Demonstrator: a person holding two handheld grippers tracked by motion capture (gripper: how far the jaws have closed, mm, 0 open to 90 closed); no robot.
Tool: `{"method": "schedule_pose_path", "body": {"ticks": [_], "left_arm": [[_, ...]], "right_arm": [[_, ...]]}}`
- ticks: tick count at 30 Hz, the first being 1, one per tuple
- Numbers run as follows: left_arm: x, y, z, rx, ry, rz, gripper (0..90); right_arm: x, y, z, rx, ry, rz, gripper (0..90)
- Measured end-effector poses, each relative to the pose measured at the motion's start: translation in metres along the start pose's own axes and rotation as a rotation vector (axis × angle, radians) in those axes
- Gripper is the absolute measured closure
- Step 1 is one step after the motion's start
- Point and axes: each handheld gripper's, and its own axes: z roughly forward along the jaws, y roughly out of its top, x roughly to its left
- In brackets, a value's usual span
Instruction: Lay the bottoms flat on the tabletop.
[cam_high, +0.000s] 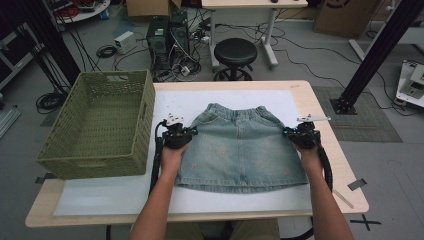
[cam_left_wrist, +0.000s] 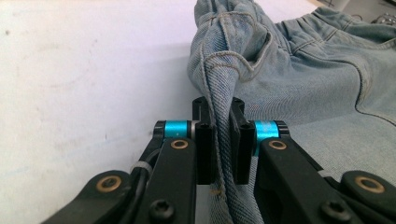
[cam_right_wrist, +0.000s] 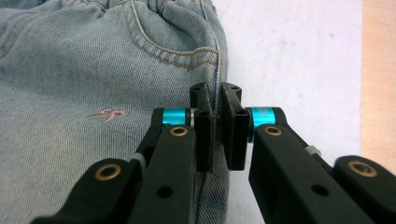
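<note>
While the denim skirt lies flat mid-counter, waistband toward the far edge, the left gripper and right gripper each have fingers clamped on a side seam; the skirt spans between them, so any lift must be even.

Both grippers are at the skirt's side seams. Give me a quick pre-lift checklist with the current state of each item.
1. Left gripper shut on the skirt edge: ok.
2. Right gripper shut on the opposite side seam: ok.
3. Grips level with each other, just below the waistband: ok.
4. Skirt lying flat on the white mat: ok.
5. Basket empty and open: ok.
6. Both cloth layers caught in each grip: cannot tell.
</note>
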Motion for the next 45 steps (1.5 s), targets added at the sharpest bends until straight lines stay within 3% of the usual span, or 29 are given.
{"method": "schedule_pose_path", "body": {"ticks": [2,4,7,11,13,16,21,29,32,34,35,36,38,41,43,44,45], "left_arm": [[0.0,-0.002,0.002,0.023,0.001,-0.009,79.7],[-0.001,-0.004,0.001,0.046,0.018,-0.005,66.6],[-0.002,-0.006,-0.007,0.056,-0.008,-0.024,53.4],[-0.006,-0.009,-0.02,0.038,-0.041,-0.011,50.6],[-0.007,-0.012,-0.025,0.033,-0.054,-0.002,50.7],[-0.008,-0.017,-0.029,0.045,-0.067,-0.014,50.8],[-0.009,-0.025,-0.036,0.065,-0.076,-0.034,50.3],[-0.008,-0.034,-0.037,0.138,-0.063,-0.058,48.6],[-0.01,-0.034,-0.036,0.158,-0.052,-0.042,54.3],[-0.012,-0.034,-0.035,0.165,-0.035,-0.031,68.8],[-0.013,-0.034,-0.035,0.166,-0.036,-0.018,80.8],[-0.015,-0.034,-0.035,0.168,-0.026,-0.011,83.4],[-0.015,-0.034,-0.037,0.163,-0.019,-0.009,84.2],[-0.015,-0.035,-0.041,0.147,-0.021,-0.012,84.2],[-0.016,-0.037,-0.042,0.141,-0.028,-0.009,83.9],[-0.016,-0.037,-0.043,0.129,-0.041,-0.012,82.1],[-0.016,-0.037,-0.045,0.123,-0.065,-0.034,74.7]], "right_arm": [[0.0,-0.001,0.004,0.007,-0.006,0.011,84.0],[0.0,-0.003,0.005,0.015,-0.007,0.033,75.4],[-0.002,-0.004,-0.003,-0.013,-0.002,0.056,64.9],[-0.003,-0.009,-0.019,-0.019,0.007,0.049,64.1],[-0.002,-0.016,-0.026,-0.013,0.025,0.054,64.2],[0.003,-0.029,-0.03,0.021,0.028,0.022,64.1],[0.008,-0.044,-0.033,0.05,0.032,0.037,57.6],[0.012,-0.051,-0.035,0.065,0.025,0.034,56.9],[0.013,-0.051,-0.035,0.069,0.01,0.015,63.9],[0.013,-0.051,-0.036,0.066,0.013,0.01,82.1],[0.013,-0.051,-0.037,0.068,0.018,0.005,85.2],[0.014,-0.051,-0.037,0.069,0.014,-0.007,86.6],[0.013,-0.05,-0.038,0.07,0.012,-0.018,87.4],[0.007,-0.052,-0.041,0.04,0.013,0.03,87.5],[0.01,-0.052,-0.041,0.041,0.006,0.025,87.2],[0.012,-0.052,-0.042,0.034,0.003,0.012,86.6],[0.014,-0.052,-0.043,0.028,0.003,0.004,84.1]]}}
